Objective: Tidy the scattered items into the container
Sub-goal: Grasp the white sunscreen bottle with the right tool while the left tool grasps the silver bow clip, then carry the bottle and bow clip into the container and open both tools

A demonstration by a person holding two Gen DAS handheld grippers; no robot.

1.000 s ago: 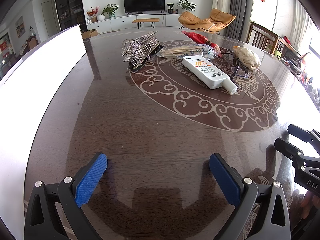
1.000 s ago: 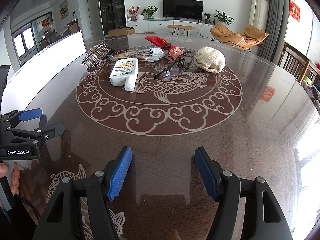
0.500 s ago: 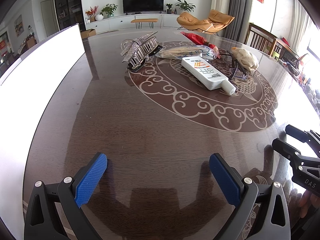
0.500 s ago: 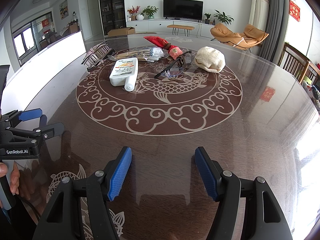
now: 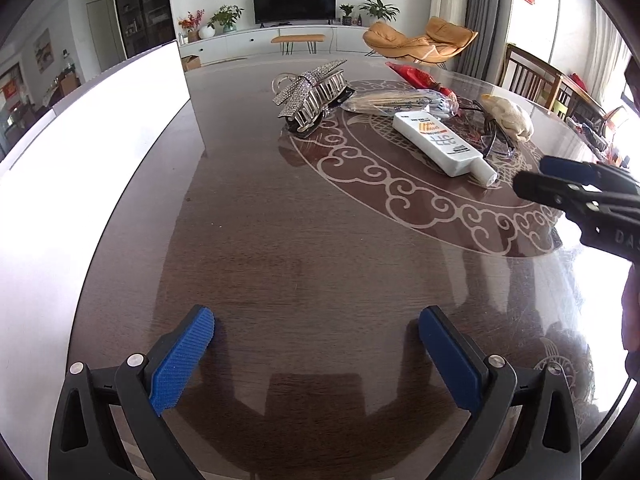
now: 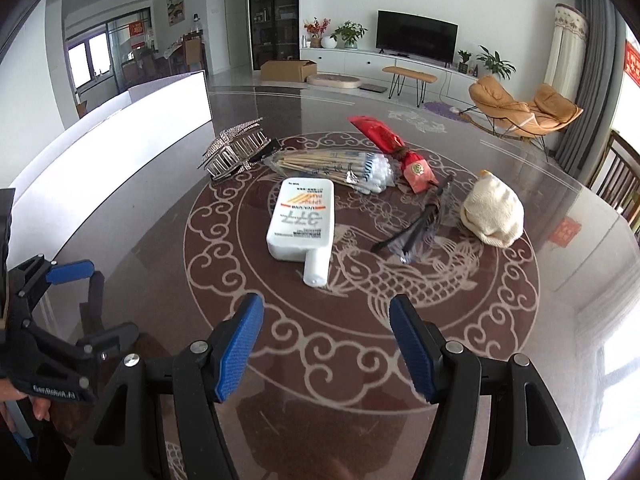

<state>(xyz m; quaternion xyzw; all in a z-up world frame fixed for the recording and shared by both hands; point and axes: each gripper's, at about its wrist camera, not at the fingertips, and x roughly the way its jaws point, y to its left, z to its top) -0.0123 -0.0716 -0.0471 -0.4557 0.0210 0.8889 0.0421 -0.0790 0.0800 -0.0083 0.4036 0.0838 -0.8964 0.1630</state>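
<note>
Both grippers stand apart with nothing between the pads. The right gripper (image 6: 326, 344) sits low over the counter (image 6: 520, 352), aimed at the white bottle (image 6: 302, 220), which lies flat with its cap toward the gripper. The left gripper (image 5: 316, 360) hovers over bare counter near the white container (image 5: 80, 168), whose wall runs along the left edge of the counter.

All the loose items sit in the patterned middle of the counter, none in the container yet: the rhinestone hair clip (image 6: 236, 152), a bag of cotton swabs (image 6: 340, 166), a red packet (image 6: 394, 152), dark glasses (image 6: 420, 224) and a cream knit pouch (image 6: 494, 214).

Risks, as judgement:
- The counter is glossy; a bottle lying flat may slide away if the pads touch it unevenly.
- A grab at the narrow cap could let the heavier body swing and drop.
- The swab bag touches or nearly touches the far end of the bottle, so a deep reach may drag it along.
- The glasses lie just beside the bottle; a wide approach could knock them.
- The container wall is tall, so a low carry may clip it.
- The two grippers sit close at the near left; they could collide.
</note>
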